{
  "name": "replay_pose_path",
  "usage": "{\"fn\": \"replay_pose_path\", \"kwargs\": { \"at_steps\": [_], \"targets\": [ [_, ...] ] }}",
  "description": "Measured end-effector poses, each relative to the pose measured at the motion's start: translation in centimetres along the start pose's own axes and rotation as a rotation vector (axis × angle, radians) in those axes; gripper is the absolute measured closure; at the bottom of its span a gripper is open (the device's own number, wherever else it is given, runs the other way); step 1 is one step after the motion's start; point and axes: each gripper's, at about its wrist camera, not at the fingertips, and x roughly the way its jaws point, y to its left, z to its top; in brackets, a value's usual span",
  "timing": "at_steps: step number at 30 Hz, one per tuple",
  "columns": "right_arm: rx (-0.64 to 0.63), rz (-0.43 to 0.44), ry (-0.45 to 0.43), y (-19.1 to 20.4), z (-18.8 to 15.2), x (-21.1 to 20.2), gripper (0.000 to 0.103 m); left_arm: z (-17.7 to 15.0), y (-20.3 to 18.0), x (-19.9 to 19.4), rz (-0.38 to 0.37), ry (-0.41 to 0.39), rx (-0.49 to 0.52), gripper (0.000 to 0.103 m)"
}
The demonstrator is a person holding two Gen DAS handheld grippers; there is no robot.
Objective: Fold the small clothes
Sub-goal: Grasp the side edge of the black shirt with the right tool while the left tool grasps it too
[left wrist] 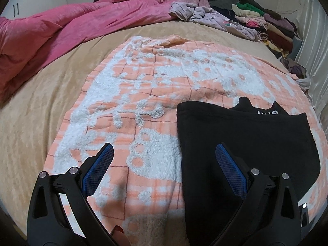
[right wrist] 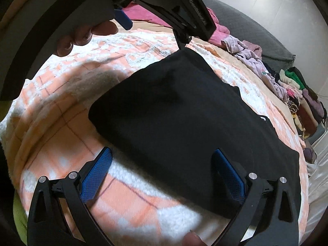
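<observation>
My left gripper (left wrist: 165, 153): jaws wide, empty | my right gripper (right wrist: 163, 156): jaws wide, empty | black garment (left wrist: 235, 143): folded flat on peach blanket (left wrist: 127, 78), under my right jaws, beneath my left's right finger

Left wrist view sits low above the bed, looking forward between its own spread fingers across the peach checked blanket (left wrist: 143, 94) toward the pink quilt (left wrist: 67, 32) and the far stack of clothes (left wrist: 266, 24). Right wrist view is closer, tilted down over the black garment (right wrist: 180, 110), facing the same far corner. Both share blanket, garment and stack; the right view also catches the left gripper (right wrist: 155, 18) from behind.
</observation>
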Motion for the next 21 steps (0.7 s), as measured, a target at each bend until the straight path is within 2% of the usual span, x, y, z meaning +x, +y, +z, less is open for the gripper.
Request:
{"fn": "replay_pose_path", "kwargs": {
  "at_steps": [8,10,14,18,21],
  "targets": [
    [-0.006,-0.039,-0.044,0.0,0.9,0.7,0.007,0.4,-0.2,0.7,0.000,0.010,0.004,0.010],
    [0.008,-0.044,-0.054,-0.2,0.9,0.6,0.015,0.5,-0.3,0.8,-0.008,0.010,0.005,0.010],
    [0.027,-0.057,-0.067,-1.0,0.8,0.2,0.037,0.5,-0.3,0.8,-0.010,0.009,0.004,0.010],
    [0.080,-0.029,-0.087,-2.3,0.6,-0.5,0.065,0.5,-0.6,0.9,-0.024,0.022,0.005,0.010],
    [0.096,0.010,-0.112,-3.1,0.6,-1.3,0.078,0.4,-0.8,0.9,-0.065,0.033,-0.013,0.010]
  ]
}}
